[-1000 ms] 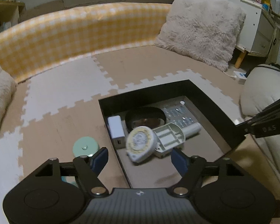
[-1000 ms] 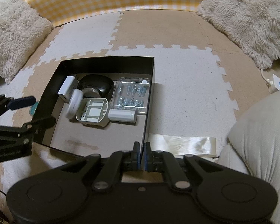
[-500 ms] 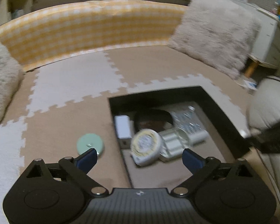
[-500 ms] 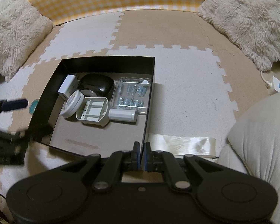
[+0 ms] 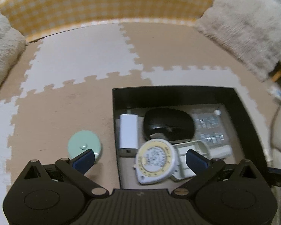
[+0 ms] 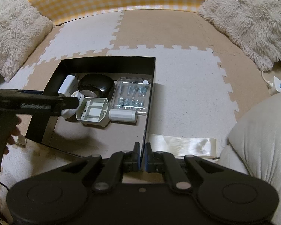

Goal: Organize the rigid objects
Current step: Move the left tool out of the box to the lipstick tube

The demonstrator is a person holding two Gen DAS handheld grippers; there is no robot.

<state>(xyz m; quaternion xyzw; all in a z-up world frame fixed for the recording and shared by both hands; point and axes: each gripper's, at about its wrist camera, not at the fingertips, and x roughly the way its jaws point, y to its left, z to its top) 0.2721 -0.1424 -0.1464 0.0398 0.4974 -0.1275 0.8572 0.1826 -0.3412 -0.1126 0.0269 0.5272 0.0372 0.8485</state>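
A black box (image 5: 174, 91) sits on the foam mat and holds a white charger (image 5: 128, 133), a black mouse (image 5: 168, 123), a clear case of screws (image 6: 133, 95), a grey plastic housing (image 6: 93, 110) and a white cylinder (image 6: 122, 115). A round yellow-and-white tape measure (image 5: 155, 157) leans on the housing. My left gripper (image 5: 139, 154) hovers over it. Its jaws are opening wide, with the tape measure between them but untouched. One of its fingers (image 6: 65, 102) reaches in from the left. A mint-green disc (image 5: 83, 144) lies on the mat left of the box. My right gripper (image 6: 142, 146) is shut on the box's right wall near the front corner.
Fluffy cushions (image 6: 252, 18) (image 6: 13, 33) and a yellow checked bolster (image 5: 106, 5) ring the mat. A shiny white ribbon strip (image 6: 181, 146) lies right of the box. A pale cushion (image 6: 262, 140) fills the right side, with a power strip (image 6: 279, 86) behind it. A hand (image 6: 11, 131) holds the left gripper.
The left gripper's jaws have spread much wider, and it has shifted sideways and tipped further down over the box's left side. The right gripper and the box have stayed put.
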